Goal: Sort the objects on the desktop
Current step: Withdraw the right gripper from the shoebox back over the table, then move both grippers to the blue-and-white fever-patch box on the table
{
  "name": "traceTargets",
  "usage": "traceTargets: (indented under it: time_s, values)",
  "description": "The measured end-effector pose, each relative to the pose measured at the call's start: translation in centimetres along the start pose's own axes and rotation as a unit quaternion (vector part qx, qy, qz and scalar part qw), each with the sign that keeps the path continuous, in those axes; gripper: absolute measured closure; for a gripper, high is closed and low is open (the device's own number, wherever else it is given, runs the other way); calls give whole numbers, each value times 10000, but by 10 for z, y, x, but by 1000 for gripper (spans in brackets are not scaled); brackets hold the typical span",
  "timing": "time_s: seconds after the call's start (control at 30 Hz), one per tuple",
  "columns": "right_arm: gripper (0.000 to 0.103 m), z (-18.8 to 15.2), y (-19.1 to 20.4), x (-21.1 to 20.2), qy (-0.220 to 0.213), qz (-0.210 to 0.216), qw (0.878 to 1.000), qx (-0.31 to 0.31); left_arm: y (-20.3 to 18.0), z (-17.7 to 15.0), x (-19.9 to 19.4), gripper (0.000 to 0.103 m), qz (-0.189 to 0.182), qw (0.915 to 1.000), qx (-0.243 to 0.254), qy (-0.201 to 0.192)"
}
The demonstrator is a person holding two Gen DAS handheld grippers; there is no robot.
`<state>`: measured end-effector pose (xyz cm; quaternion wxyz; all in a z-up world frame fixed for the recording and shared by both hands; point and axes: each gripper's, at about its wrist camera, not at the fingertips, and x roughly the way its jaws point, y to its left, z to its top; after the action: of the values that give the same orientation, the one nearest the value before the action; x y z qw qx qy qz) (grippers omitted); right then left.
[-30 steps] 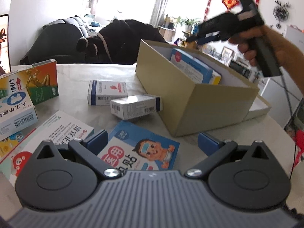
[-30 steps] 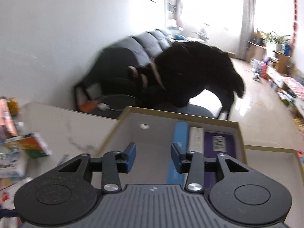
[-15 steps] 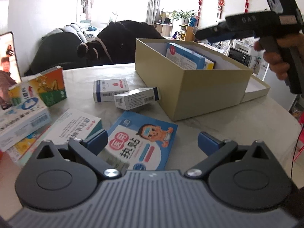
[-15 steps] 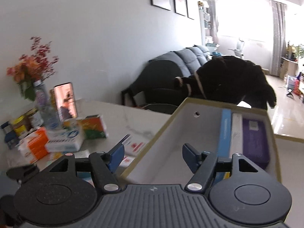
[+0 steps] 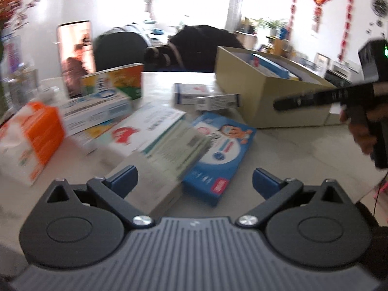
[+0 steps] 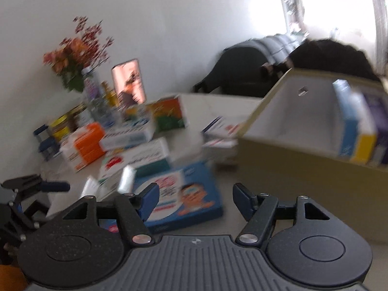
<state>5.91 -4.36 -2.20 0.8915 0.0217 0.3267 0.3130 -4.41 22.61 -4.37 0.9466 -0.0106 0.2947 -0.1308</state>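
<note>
While closing empty, right hand-held gripper (image 6: pixel 195 201) | blue box (image 6: pixel 184 198) just below-left

The right gripper (image 6: pixel 195 200), jaws closing with nothing between them, hangs over a blue cartoon-printed box (image 6: pixel 186 196) on the surface (image 6: pixel 218 104). A tan cardboard box (image 6: pixel 303 169) holding upright packets stands just right.

Both wrist cams look down close, sharing blue box (image 5: pixel 219 155).

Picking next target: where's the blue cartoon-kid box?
The blue cartoon-kid box lies flat on the table, left of the cardboard box, partly under the white-and-green box.
</note>
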Motion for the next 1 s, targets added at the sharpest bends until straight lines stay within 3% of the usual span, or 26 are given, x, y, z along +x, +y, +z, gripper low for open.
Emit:
traceTargets:
  time_s: [0.4, 0.53, 0.6, 1.0]
  values:
    - [47, -12, 65, 55, 479, 1017, 9933, -273, 39, -28, -3, 3, 927, 9946, -451, 126]
    - [52, -8, 78, 71, 559, 1098, 9919, -305, 49, -31, 0, 3, 1171, 9919, -487, 72]
    - [60, -7, 83, 79, 619, 1171, 9908, -276, 53, -32, -2, 2, 1195, 9914, -541, 7]
    - [63, 5, 103, 115, 750, 1233, 9891, -281, 74, -29, 2, 2, 1422, 9862, -836, -121]
